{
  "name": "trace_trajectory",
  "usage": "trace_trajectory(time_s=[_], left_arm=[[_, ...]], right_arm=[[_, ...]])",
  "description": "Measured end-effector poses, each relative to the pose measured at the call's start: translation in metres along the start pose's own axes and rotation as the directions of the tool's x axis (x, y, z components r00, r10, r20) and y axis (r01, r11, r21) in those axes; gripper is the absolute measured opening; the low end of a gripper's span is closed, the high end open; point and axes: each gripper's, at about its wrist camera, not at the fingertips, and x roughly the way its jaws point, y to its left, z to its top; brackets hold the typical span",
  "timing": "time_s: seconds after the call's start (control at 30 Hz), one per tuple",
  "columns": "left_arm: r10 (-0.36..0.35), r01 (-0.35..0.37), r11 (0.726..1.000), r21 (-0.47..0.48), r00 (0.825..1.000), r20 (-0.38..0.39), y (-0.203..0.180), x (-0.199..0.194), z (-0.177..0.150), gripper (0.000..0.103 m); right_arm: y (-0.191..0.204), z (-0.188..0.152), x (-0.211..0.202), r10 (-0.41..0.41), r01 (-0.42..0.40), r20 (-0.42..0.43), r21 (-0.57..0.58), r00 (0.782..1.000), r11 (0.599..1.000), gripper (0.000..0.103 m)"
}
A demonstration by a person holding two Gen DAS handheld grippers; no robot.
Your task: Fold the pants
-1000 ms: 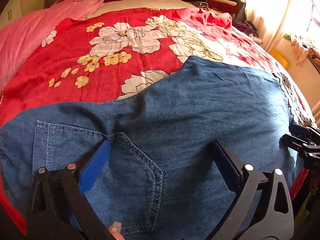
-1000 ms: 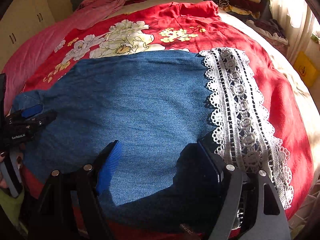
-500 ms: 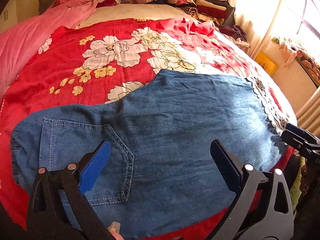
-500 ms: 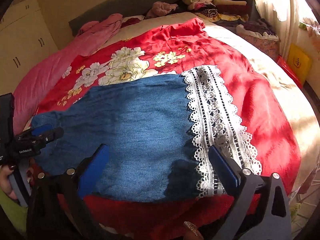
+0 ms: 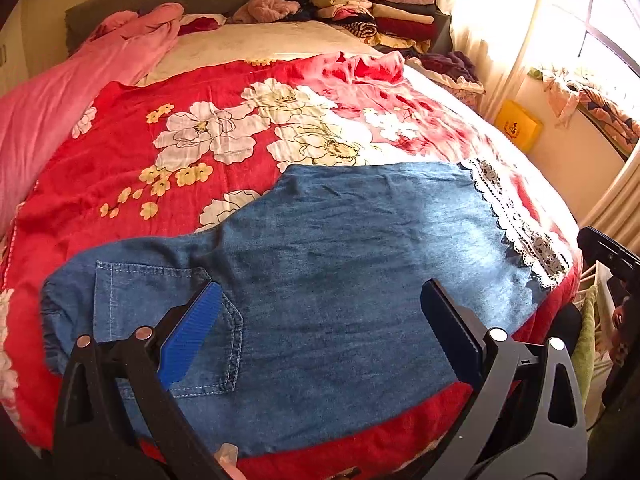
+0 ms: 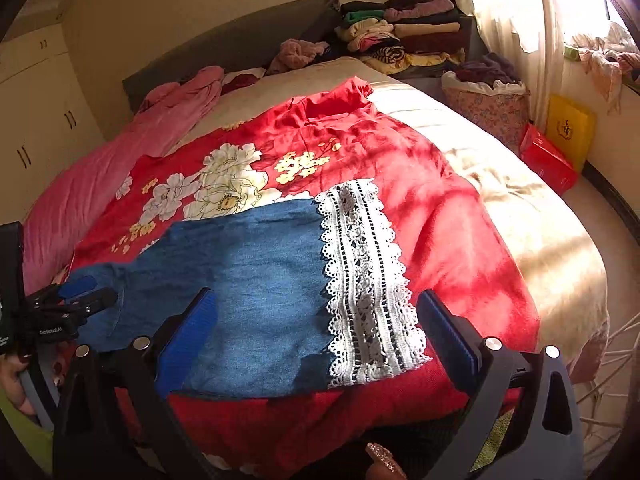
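Blue denim pants [image 5: 328, 272] lie flat on a red flowered blanket [image 5: 200, 128], one leg laid over the other, back pocket [image 5: 160, 320] at the left and white lace hem [image 5: 516, 220] at the right. My left gripper [image 5: 320, 308] hangs above the pocket end, open, with nothing between its fingers. My right gripper [image 6: 316, 312] hovers open over the lace hem [image 6: 368, 280] of the pants [image 6: 248, 280], holding nothing. The left gripper [image 6: 76, 304] also shows at the left edge of the right wrist view.
A pink quilt [image 5: 60, 96] lies along the bed's left side. Stacked folded clothes [image 5: 380, 8] sit by the headboard. A laundry basket [image 6: 488, 104], a red box [image 6: 548, 164] and a yellow bag [image 6: 568, 128] stand on the floor at the right, near the curtained window.
Both grippers have lifted and drawn back from the pants, so more of the bed shows. The right gripper's jaws opened wider and let go of the denim.
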Motion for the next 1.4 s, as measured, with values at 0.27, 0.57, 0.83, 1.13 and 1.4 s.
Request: trace_trajectory(time_s=[0.27,0.57,0.83,1.13,1.4], left_arm=[[-0.009,0.009,1.0,0.027,1.0,0.011,-0.013,-0.009,0.004,0.094],[-0.017,0.016,0.997,0.073,1.0,0.003,-0.031,-0.004,0.014,0.094],[-0.013,0.016,0.99,0.143,1.0,-0.024,-0.05,0.012,0.033,0.094],[-0.05,0.061,0.978,0.2,0.997,-0.055,-0.074,0.043,0.056,0.093],[-0.089,0.106,0.961,0.256,0.993,-0.075,-0.094,0.082,0.067,0.093]], right_arm=[[-0.012,0.001,-0.014,-0.022,0.021,0.029,0.027,0.999,0.999,0.099],[-0.024,-0.003,-0.018,-0.036,0.034,0.036,0.05,0.999,0.998,0.099],[-0.03,-0.01,-0.011,-0.027,0.026,0.012,0.062,1.0,0.998,0.099],[-0.03,-0.019,0.007,-0.011,0.013,-0.031,0.061,0.999,0.998,0.099],[-0.027,-0.023,0.021,-0.006,0.009,-0.048,0.063,0.999,0.998,0.099]])
